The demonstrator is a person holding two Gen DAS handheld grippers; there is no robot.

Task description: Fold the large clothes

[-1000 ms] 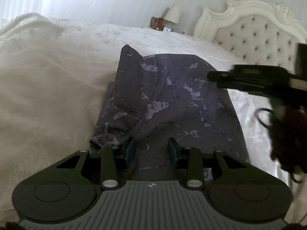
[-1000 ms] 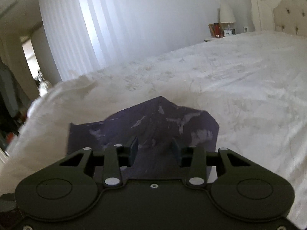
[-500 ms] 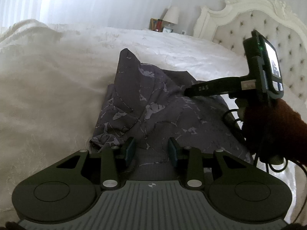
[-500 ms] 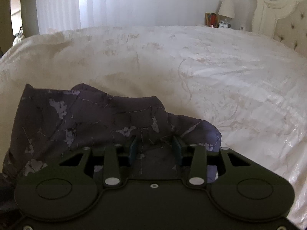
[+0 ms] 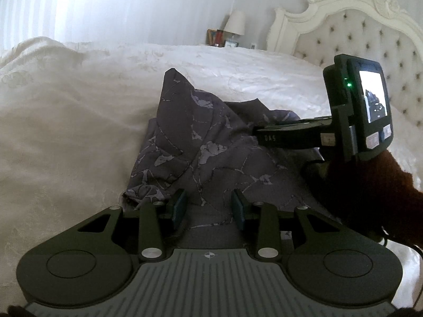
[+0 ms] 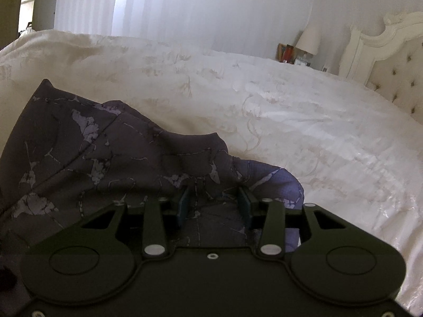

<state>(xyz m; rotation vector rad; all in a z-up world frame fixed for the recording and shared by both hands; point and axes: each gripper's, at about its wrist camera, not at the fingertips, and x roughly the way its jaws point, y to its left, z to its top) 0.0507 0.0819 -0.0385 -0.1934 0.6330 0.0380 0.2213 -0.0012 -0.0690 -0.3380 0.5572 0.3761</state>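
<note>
Mid-fold on the bed (image 5: 79, 121): both grippers, left (image 5: 208, 207) and right (image 6: 214, 206), stand part-open over the garment (image 5: 211, 153), gripping nothing; next, flatten the raised fold.

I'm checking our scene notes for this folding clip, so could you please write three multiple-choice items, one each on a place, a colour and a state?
1. Where does the patterned garment lie?
A. On the white bedspread
B. On a wooden floor
C. Over a chair back

2. What colour is the garment?
A. Bright red with stripes
B. Dark purple-grey with pale markings
C. Plain yellow

3. How do the jaws of the left gripper stand?
A. Pressed fully together
B. Clamped on a lamp
C. Apart, with the cloth lying between them

Answers:
1. A: bedspread shows on all sides of the cloth in both wrist views.
2. B: the fabric is dark purple-grey with lighter leaf-like patches.
3. C: a clear gap shows between the two pads, with cloth in it; whether they grip it cannot be told.
</note>
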